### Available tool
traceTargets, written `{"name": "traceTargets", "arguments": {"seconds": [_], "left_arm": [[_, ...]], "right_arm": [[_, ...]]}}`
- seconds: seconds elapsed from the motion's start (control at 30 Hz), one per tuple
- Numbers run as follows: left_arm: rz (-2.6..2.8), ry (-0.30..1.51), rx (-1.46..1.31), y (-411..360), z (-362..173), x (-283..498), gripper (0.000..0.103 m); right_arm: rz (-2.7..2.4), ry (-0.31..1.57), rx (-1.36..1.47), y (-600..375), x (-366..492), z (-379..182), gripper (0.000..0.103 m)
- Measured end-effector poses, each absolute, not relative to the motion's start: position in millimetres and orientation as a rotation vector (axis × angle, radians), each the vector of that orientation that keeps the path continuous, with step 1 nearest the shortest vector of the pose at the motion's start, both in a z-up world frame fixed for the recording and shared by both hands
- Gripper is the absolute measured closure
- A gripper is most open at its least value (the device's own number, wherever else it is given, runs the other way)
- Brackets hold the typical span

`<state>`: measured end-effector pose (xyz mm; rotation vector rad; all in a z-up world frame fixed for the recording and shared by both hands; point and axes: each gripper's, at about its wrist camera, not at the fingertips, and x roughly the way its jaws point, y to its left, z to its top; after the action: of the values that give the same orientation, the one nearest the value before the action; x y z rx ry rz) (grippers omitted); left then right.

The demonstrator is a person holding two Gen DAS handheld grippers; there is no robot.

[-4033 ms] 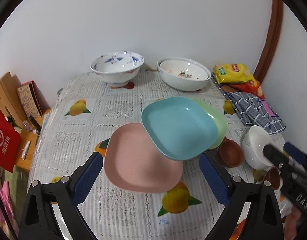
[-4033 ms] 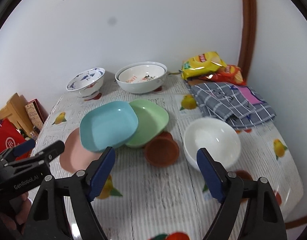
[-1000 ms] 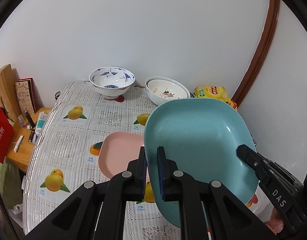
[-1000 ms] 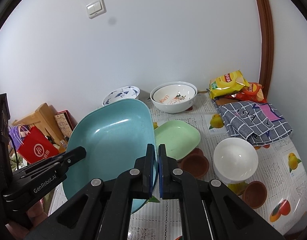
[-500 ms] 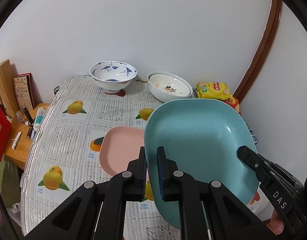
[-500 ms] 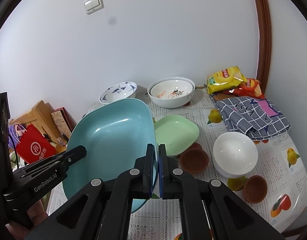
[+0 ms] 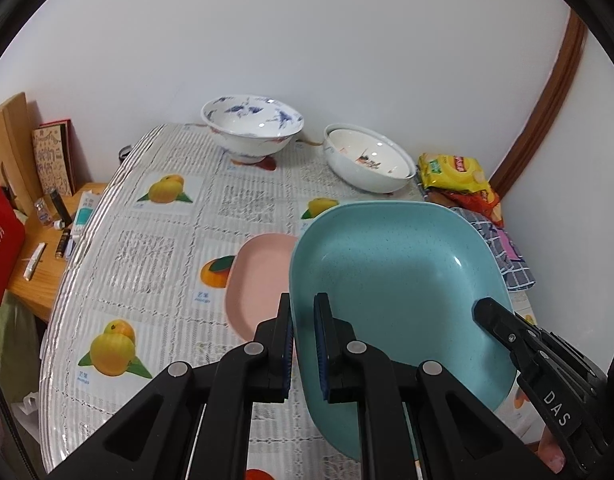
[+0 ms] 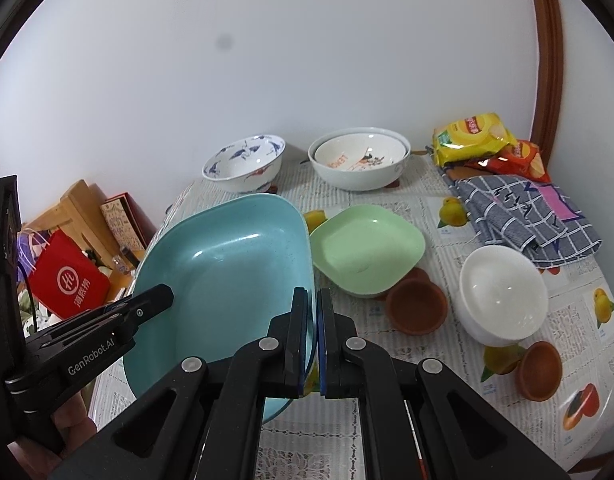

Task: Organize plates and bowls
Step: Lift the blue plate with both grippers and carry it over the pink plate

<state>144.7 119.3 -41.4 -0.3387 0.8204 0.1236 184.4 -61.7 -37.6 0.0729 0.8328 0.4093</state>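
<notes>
Mid-transfer: left tool (image 7: pixel 303 312) and right tool (image 8: pixel 311 308) both clamped on opposite rims of the blue plate (image 7: pixel 395 280), held above the counter (image 7: pixel 155 248). Next, I'd judge: lower it level onto the pink plate (image 7: pixel 255 280).

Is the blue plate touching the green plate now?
Apart. The right wrist view shows the blue plate lifted in both grippers, with tablecloth visible between it and the green plate.
</notes>
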Motion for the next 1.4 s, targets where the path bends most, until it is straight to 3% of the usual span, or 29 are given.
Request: {"name": "traceTargets", "arguments": {"seconds": [0.6,1.4], "left_arm": [[0.200,0.939,-0.394,164.7,-102.2,153.6,0.093],[0.179,0.951,-0.375,178.7,-120.2,212.3,0.093]], "right_arm": [[0.473,0.985,0.033,-10.2,197.6,-100.6,0.098],[0.451,1.003,0.017,6.6,247.5,-125.8,0.097]]}}
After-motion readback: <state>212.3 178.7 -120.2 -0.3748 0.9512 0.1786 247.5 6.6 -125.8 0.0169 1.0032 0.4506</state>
